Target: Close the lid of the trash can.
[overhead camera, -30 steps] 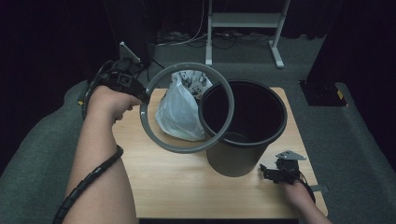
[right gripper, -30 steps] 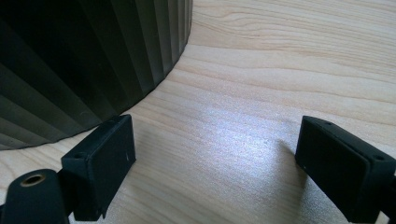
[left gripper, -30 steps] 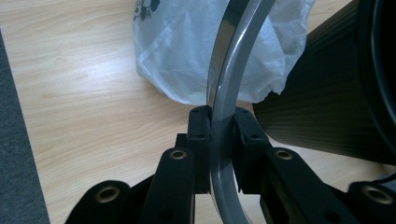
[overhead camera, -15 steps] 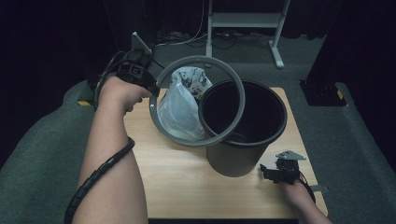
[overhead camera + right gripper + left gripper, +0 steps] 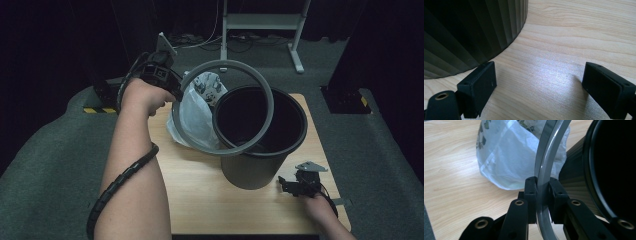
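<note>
High view: left gripper [image 5: 172,90] clamps the grey ring [image 5: 223,107] at its left edge, holding it tilted in the air above the black ribbed bin [image 5: 260,135]. The ring overlaps the bin's left rim; its right half hangs over the bin mouth, its left half over the white plastic bag [image 5: 195,117] lying just left of the bin. The left hand is much nearer the bin mouth. Right gripper [image 5: 295,184] rests on the wooden table [image 5: 200,195], just right-front of the bin base, nothing in it. The bin inside is all dark, contents unreadable.

Left gripper view: jaws pinched nearly shut on the ring band [image 5: 544,195], which runs edge-on upward. Bin rim [image 5: 590,170] close right of the ring, bag [image 5: 509,157] behind left. Ring's far side is cut off at the top.

Right gripper view: jaws wide apart, bare table [image 5: 564,50] between them. Bin wall [image 5: 469,30] sits up-left, just beyond the left pad [image 5: 480,87], contact unclear. Bin top is cut off.
</note>
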### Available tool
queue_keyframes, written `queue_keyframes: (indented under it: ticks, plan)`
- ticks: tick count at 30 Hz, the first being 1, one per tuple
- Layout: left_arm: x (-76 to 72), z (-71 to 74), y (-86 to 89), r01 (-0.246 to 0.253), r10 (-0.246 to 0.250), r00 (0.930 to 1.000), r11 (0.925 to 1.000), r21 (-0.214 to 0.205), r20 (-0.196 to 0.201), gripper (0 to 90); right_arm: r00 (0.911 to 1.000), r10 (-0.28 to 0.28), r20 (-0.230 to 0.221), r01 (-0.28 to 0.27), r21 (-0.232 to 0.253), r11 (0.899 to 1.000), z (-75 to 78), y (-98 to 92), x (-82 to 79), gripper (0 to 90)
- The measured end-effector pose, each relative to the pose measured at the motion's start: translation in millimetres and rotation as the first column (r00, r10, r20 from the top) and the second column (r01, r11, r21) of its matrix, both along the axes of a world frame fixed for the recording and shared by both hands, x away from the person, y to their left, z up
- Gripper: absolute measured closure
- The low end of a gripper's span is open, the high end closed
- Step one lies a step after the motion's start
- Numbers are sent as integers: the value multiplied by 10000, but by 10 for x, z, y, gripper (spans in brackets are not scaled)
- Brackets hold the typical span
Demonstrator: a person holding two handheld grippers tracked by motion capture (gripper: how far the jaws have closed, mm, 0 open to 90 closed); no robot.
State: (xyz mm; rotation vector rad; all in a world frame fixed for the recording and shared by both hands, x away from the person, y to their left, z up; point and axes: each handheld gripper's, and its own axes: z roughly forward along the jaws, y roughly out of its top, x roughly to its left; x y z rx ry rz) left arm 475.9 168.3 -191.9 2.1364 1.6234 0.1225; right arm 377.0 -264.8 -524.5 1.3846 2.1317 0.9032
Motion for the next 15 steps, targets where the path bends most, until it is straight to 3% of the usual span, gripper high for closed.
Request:
queue_keyframes:
  ticks: [8,12,15]
  plan:
    - [46,30,-109,118,-117,9999,9998,-140,82,787,10000,7,6,-7,-6,10000,0,0,-1,120]
    - [79,64,-192,226,-227,9996,9997,96,140,787,10000,15,-10,-15,11,10000,0,1,-6,120]
    - [103,70,-266,281,-282,9994,9996,40,180,787,10000,34,1,-34,-3,10000,0,-1,-5,120]
